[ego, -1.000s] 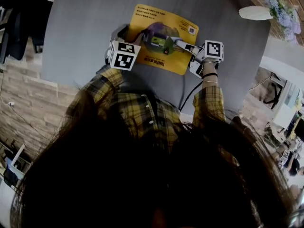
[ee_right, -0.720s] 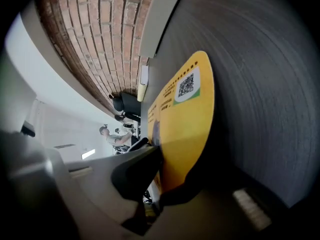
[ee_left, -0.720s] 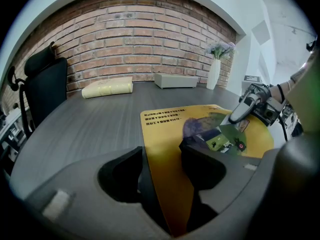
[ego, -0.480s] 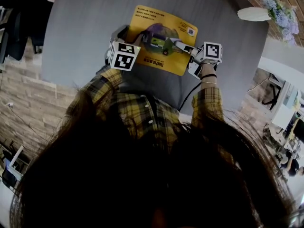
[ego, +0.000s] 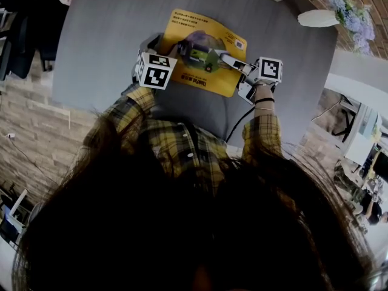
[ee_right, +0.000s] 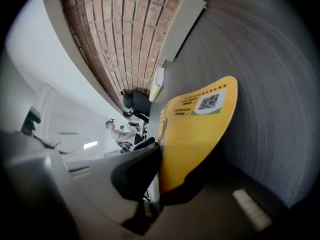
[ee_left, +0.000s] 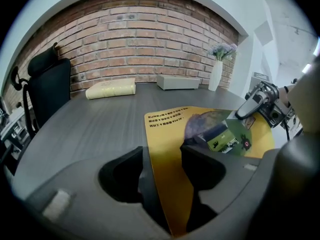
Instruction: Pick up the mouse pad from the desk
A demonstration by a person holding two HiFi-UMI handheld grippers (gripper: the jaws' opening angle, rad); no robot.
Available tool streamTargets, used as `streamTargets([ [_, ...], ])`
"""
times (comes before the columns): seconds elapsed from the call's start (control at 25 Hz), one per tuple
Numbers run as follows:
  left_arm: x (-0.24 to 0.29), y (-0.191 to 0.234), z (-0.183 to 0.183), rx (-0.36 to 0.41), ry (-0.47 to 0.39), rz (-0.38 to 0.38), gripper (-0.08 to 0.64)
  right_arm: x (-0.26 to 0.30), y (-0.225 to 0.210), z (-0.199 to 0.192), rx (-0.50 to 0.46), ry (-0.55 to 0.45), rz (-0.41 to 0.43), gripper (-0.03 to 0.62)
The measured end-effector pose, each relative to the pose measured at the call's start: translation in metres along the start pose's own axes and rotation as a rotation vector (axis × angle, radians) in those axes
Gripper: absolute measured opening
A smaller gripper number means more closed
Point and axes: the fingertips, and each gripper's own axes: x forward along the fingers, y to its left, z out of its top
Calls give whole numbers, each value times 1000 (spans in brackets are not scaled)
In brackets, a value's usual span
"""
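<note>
Both tools are clamping the mouse pad [ego: 182, 28]. My left tool [ee_left: 162, 171] is pinching its left edge and my right tool [ee_right: 159, 166] is pinching its right edge, each with jaws closed onto the yellow sheet. Above the grey tabletop [ego: 100, 41] the pad is spanning the gap between them. It is bowing at the right end and casting a shadow there, so that end is sitting clear of the surface. Whether the far left corner is touching, I cannot tell. I am judging the lift to be the step in hand. Next I am needing an even rise of both hands, so the floppy sheet is not twisting or slipping out.
</note>
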Motion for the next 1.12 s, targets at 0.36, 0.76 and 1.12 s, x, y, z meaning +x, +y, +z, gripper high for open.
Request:
streamTargets([
  [0.36,-33,-2,22,-13,-83,6,250,-6,60,-6,-143,-38,79,14],
  [0.76,-78,-16,58,-5,-218,-9,250,-28,119,-14,-356,-146,36,14],
  [1.12,-119,-37,93,11,-338,-41,244,-68,166,-3,-659,-304,-147,14],
])
